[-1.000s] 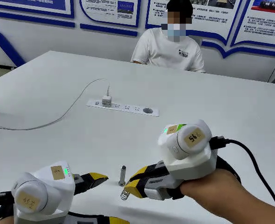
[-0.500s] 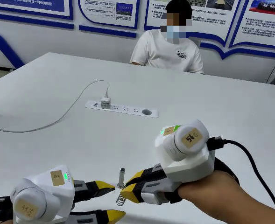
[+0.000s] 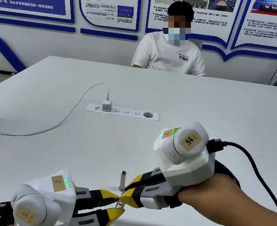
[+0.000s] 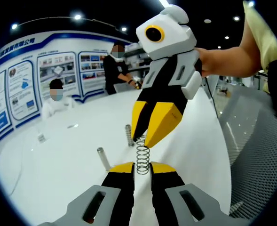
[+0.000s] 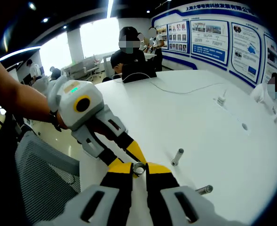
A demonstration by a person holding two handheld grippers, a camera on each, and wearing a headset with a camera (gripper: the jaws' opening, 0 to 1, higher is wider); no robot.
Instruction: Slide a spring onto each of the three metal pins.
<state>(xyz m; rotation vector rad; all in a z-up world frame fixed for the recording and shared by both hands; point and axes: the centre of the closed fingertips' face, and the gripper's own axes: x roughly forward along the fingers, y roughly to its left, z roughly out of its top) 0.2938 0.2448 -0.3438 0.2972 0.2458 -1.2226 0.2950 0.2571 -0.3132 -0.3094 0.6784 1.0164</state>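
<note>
A small steel spring (image 4: 142, 157) is held between both grippers just above the white table. My right gripper (image 5: 138, 168) is shut on one end of it. My left gripper (image 4: 143, 168) has its yellow jaws closed around the other end. In the head view the spring (image 3: 121, 203) sits where the left gripper (image 3: 114, 205) and right gripper (image 3: 125, 197) meet tip to tip. One bare metal pin (image 3: 122, 179) stands upright just behind them, also visible as the pin (image 4: 102, 158) and the pin (image 5: 178, 157). A second pin (image 4: 129, 135) looks ribbed, as if a spring is on it.
A white power strip (image 3: 124, 112) with a plugged-in charger and a grey cable (image 3: 58, 121) lies mid-table. A person in a white shirt (image 3: 169, 52) sits at the far edge. A mesh chair (image 4: 256, 155) stands beside the table's near edge.
My left gripper has moved right and its jaws have closed in on the spring that the right gripper holds. The right gripper has shifted slightly left and lower.
</note>
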